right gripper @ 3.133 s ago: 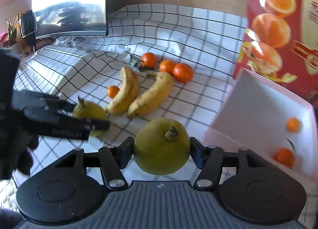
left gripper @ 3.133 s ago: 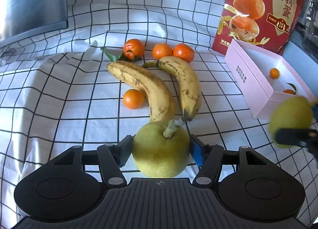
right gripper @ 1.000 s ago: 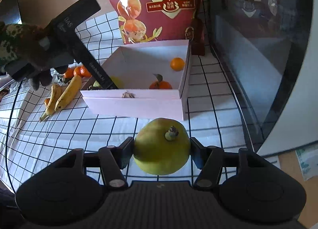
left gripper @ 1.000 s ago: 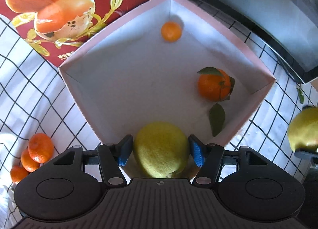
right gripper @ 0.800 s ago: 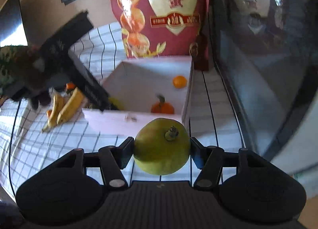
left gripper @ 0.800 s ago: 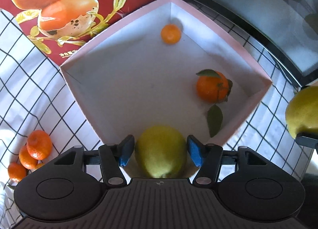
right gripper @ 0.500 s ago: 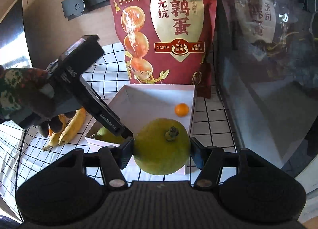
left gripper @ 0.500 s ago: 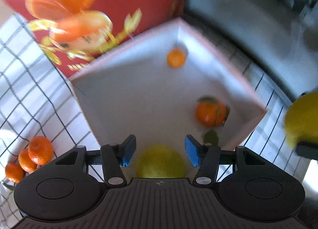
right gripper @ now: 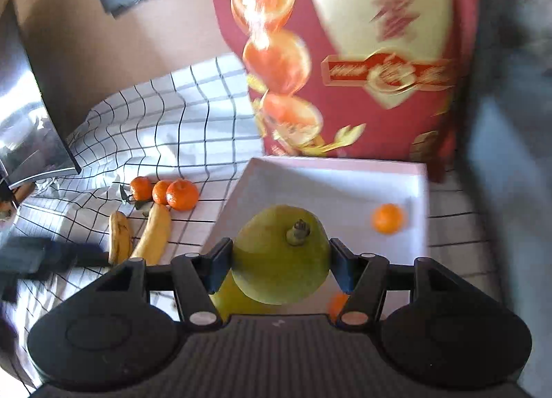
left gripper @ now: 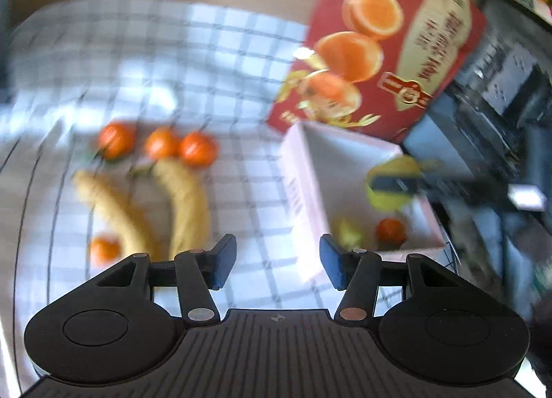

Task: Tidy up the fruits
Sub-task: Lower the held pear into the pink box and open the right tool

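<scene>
My right gripper [right gripper: 279, 256] squeezes a big green pear [right gripper: 281, 254] from both sides, stem up, right above the pink box [right gripper: 331, 166]. My left gripper [left gripper: 277, 261] has nothing between its blue pads [left gripper: 224, 260]; its jaws have just been closing a bit and stand partly apart, with the box ahead of it to the right. The pear is round, smooth and heavy, so it could slip out of the flat pads and drop hard. Just below it lies another yellow-green pear [right gripper: 227, 298], and a falling pear could bump and bruise it. A little orange [right gripper: 388, 218] sits further ahead to the right in the box and could roll if it is hit. The box looks like thin card with low walls, so a push on its rim could shove it into the shiny red bag [right gripper: 345, 52] standing right behind it. Ahead of my left gripper, to the left, two long curved bananas [left gripper: 179, 204] and small bumpy mandarins [left gripper: 162, 144] lie on a soft, wrinkly checked cloth [left gripper: 241, 191] over the tabletop. Round fruit can roll on those folds.
</scene>
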Demonstrator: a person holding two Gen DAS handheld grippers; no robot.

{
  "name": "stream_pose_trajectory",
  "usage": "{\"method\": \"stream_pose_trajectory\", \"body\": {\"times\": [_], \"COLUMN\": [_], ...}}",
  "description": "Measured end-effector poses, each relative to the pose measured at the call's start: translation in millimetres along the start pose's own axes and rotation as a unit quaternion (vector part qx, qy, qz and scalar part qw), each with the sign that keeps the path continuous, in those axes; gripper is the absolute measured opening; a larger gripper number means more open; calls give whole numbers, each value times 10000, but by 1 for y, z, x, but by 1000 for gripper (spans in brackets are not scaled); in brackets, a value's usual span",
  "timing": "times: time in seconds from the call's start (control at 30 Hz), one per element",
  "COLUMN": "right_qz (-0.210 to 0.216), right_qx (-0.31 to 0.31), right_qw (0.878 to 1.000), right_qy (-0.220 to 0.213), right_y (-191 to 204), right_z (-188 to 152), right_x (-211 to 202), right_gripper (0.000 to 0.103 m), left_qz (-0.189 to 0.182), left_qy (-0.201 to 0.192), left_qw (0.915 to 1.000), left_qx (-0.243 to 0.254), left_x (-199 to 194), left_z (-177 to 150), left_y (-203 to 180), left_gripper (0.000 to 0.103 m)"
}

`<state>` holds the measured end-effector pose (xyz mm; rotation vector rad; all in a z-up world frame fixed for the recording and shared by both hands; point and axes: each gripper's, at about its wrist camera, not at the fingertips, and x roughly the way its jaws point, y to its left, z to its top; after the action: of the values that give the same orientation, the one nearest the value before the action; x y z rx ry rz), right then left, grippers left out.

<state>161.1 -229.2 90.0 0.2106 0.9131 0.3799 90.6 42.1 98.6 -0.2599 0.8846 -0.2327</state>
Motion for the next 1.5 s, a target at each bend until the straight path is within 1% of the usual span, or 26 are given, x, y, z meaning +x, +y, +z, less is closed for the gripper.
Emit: {"method": "stream_pose_trajectory", "body": {"times": [0.1, 0.17, 0.23, 0.33, 0.43, 0.6, 0.77, 0.9, 1.07, 1.13, 1.23, 1.3, 1.37, 1.5], "right_qz": [6, -75, -68, -25, 99, 5, 202, 154, 183, 87, -169, -343, -493, -549], "right_qx": [72, 110, 169, 333, 482, 434, 469, 331, 344, 123, -451, -902, -1284, -1618], "right_qw": [9991, 9978, 9965, 9940, 9920, 9921, 9936, 9949, 9957, 9974, 9979, 9951, 9905, 9851], "right_qy": [417, 650, 822, 1037, 1160, 1181, 1004, 938, 835, 700, 432, 209, 12, -215], "right_y": [7, 10, 10, 8, 8, 13, 14, 21, 23, 29, 45, 59, 72, 91], "right_z": [13, 17, 17, 16, 12, 13, 16, 16, 9, 6, -1, -7, -15, -28], "right_x": [43, 64, 77, 88, 94, 93, 77, 72, 63, 57, 40, 26, 11, -12], "right_gripper": [60, 60, 60, 60, 60, 61, 60, 56, 56, 56, 56, 56, 56, 56], "left_qz": [84, 112, 157, 211, 246, 185, 99, 4, 9, 63, 221, 346, 395, 559], "left_qy": [-66, -73, -72, -31, 7, -30, 45, 86, 120, 85, -99, -290, -420, -565], "left_qw": [9991, 9976, 9962, 9942, 9936, 9938, 9938, 9946, 9948, 9949, 9952, 9946, 9938, 9931], "left_qx": [-402, -673, -856, -1050, -1105, -1100, -1106, -1036, -1008, -1008, -951, -936, -946, -857], "left_x": [-14, -22, -27, -28, -30, -28, -20, -18, -19, -20, -24, -27, -26, -19], "left_z": [-27, -42, -57, -71, -79, -80, -81, -82, -83, -82, -76, -68, -59, -33], "left_y": [20, 34, 46, 56, 63, 65, 63, 60, 62, 64, 67, 69, 72, 77], "left_gripper": [58, 58, 58, 58, 58, 58, 58, 58, 58, 58, 58, 58, 58, 58]}}
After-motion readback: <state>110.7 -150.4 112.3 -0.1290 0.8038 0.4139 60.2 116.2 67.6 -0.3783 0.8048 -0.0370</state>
